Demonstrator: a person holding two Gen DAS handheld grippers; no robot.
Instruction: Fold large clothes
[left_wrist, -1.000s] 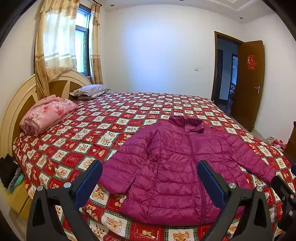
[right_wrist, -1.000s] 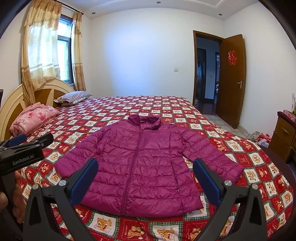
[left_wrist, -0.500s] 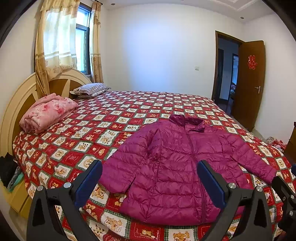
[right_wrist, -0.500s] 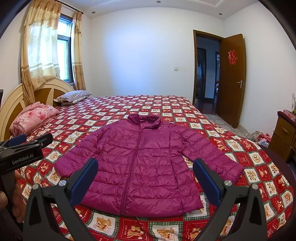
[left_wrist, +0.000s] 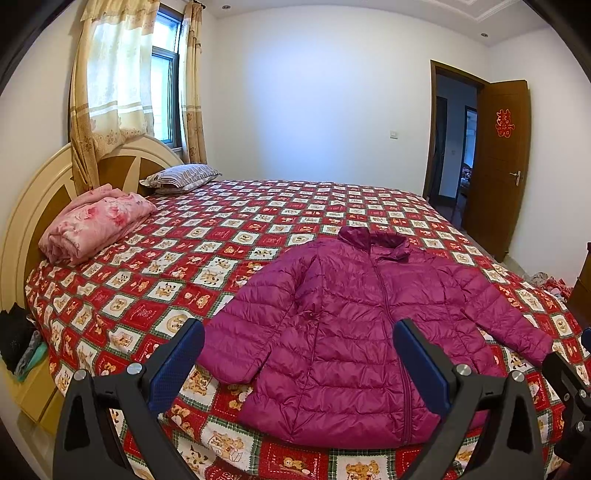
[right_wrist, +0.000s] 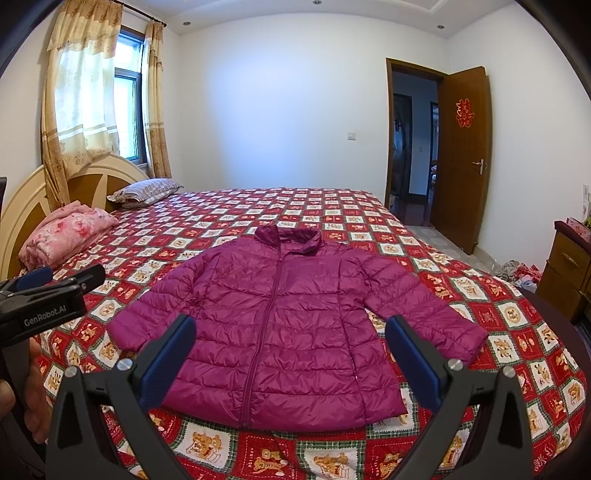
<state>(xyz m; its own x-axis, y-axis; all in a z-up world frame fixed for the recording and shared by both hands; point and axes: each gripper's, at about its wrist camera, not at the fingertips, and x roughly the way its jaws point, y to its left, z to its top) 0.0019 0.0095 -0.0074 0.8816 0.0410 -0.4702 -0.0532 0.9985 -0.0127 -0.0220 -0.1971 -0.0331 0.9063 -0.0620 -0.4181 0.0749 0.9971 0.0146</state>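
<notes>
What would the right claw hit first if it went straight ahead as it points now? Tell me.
Most likely the magenta puffer jacket: the open right claw points at its lower front, with nothing in between. Depth is unclear, so this is a judgement.

Bed (left_wrist: 280, 206) w/ red-and-white checked bedspread (right_wrist: 236, 218), teddy-bear squares, covers whole top. Curved cream/wood headboard (left_wrist: 33, 206) at left. On it: magenta puffer jacket (right_wrist: 280, 317) flat, front up, zipped, collar toward far side, hem near front edge, both sleeves angled out and down. Folded pink floral quilt (left_wrist: 96, 221) against headboard, well apart from jacket. Striped pillow (left_wrist: 181, 177) farther back, near window side.
</notes>
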